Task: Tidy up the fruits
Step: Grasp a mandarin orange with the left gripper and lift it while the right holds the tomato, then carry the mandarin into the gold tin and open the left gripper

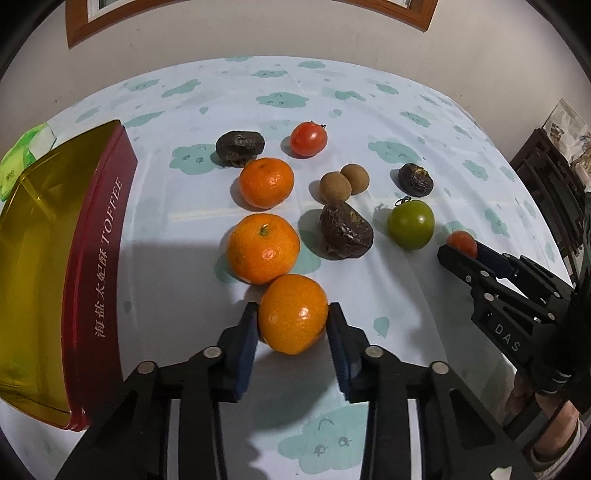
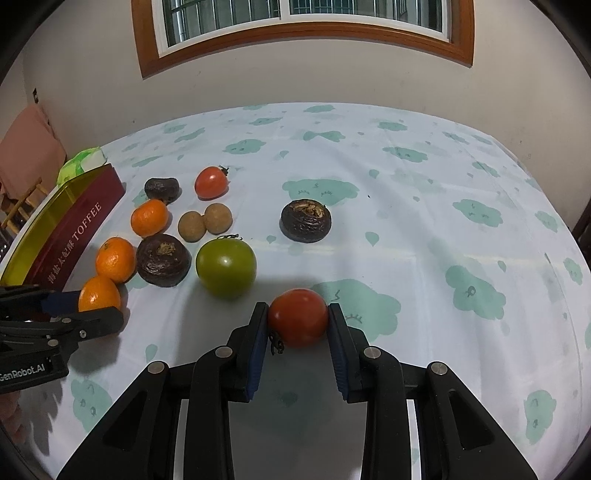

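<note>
**Both grippers clamped on fruit beside the toffee tin**

Left wrist view: the left gripper (image 1: pixel 292 317) has its blue pads pressed on either side of the near orange (image 1: pixel 293 314), which sits on the cloud-print tablecloth (image 1: pixel 369 96). Just beyond it, touching or nearly so, lies a second orange (image 1: pixel 263 248), and a third orange (image 1: pixel 266 182) farther back. A dark wrinkled fruit (image 1: pixel 240 147) and a far tomato (image 1: pixel 308 139) sit behind that. Two small brown round fruits (image 1: pixel 343 181) touch each other near the middle, with a large dark fruit (image 1: pixel 345 230) just in front of them. A green tomato (image 1: pixel 410 224) lies to its right, and another dark fruit (image 1: pixel 416 179) behind that. The red toffee tin (image 1: pixel 107 258), open with a gold inside, stands along the left. At the right edge the right gripper (image 1: pixel 458 251) grips a red tomato (image 1: pixel 461 242).

Right wrist view: the right gripper (image 2: pixel 297 319) is closed on the red tomato (image 2: pixel 298 317), both pads against its sides, on the cloth. The green tomato (image 2: pixel 226 267) is near, to the upper left. A dark fruit (image 2: pixel 305 220) sits alone, well apart from the main cluster. At the left the left gripper (image 2: pixel 92 312) holds the near orange (image 2: pixel 99 293), close to the tin (image 2: pixel 74 236). A window (image 2: pixel 303 22) is on the wall behind.
</note>
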The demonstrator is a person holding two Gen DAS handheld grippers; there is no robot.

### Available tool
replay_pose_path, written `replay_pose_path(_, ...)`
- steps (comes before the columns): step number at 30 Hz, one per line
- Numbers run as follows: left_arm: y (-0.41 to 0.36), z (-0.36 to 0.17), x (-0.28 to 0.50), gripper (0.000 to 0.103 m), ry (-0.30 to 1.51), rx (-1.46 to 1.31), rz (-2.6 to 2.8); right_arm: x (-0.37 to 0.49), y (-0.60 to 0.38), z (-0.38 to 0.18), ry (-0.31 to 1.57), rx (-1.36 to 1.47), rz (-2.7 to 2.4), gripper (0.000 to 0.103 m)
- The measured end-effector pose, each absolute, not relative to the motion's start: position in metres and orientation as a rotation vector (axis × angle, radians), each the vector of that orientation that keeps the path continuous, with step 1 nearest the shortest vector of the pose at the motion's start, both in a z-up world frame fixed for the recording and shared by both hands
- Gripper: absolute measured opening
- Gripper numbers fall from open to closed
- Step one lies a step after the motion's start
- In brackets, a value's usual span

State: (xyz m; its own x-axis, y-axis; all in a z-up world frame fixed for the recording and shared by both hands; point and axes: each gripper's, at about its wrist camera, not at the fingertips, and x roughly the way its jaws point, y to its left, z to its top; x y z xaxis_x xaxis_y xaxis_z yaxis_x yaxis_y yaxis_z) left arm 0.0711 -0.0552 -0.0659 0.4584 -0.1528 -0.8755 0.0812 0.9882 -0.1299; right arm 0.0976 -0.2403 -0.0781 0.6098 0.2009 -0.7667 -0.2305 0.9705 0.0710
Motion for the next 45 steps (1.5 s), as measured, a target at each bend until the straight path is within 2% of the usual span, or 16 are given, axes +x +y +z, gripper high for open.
replay_pose_path(11,-0.060,-0.057,0.061,0.031,1.070,-0.036,-0.160,0.098,-0.241,-0.078,0.881,-0.034,0.249,0.033)
replay_pose_path(22,-0.042,-0.012,0.043,0.031,0.989,-0.053,-0.164,0.098,-0.242,-0.079,0.881,-0.038,0.247,0.033)
replay_pose_path(31,0.034,0.014,0.043,0.031,0.924,-0.061,-0.012,0.098,-0.241,-0.079,0.882,-0.040,0.246,0.033)
replay_pose_path(39,0.112,-0.011,0.044,0.031,0.991,-0.122,0.147,0.098,-0.241,-0.079,0.881,-0.041,0.247,0.033)
replay_pose_path(45,0.141,-0.028,0.039,0.031,1.031,-0.136,0.201,0.098,-0.241,-0.079,0.882,-0.041,0.247,0.033)
